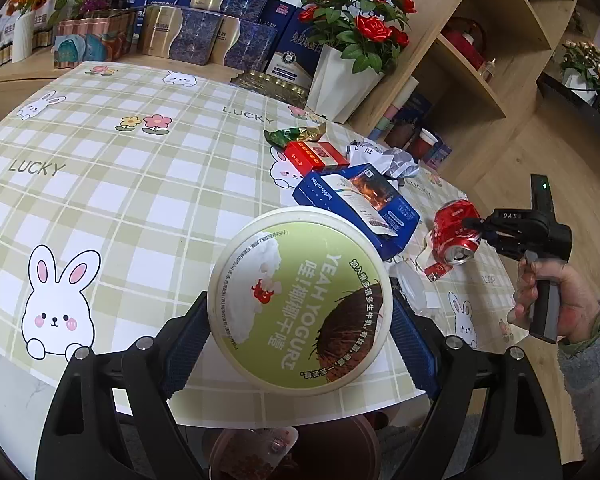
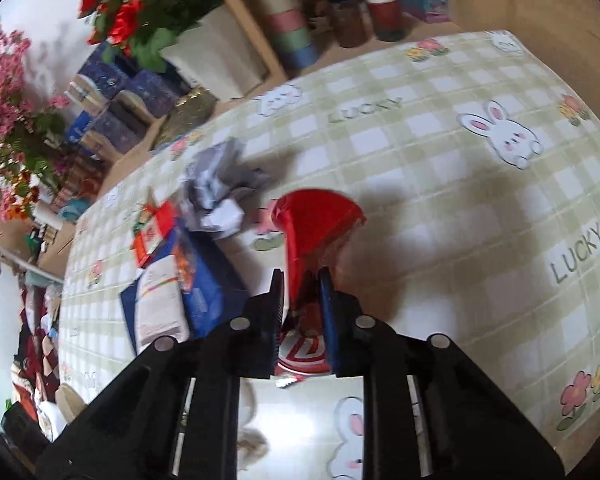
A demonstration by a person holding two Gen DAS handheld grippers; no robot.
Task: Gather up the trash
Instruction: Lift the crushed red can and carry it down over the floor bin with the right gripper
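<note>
Crowding the blue box (image 1: 364,204), left claw (image 1: 300,320) grips yogurt tub (image 1: 300,300), right claw (image 2: 300,280) clenches crushed can (image 2: 316,220).

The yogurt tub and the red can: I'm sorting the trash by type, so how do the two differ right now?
The yogurt tub is wide, round and undamaged, with a green printed lid; the red can is narrow metal, crushed and dented. The tub fills the wide-spread left gripper; the can is pinched in the nearly closed right gripper. The tub is held over the table's near edge; the can is beside the blue carton. Both are gripped.
</note>
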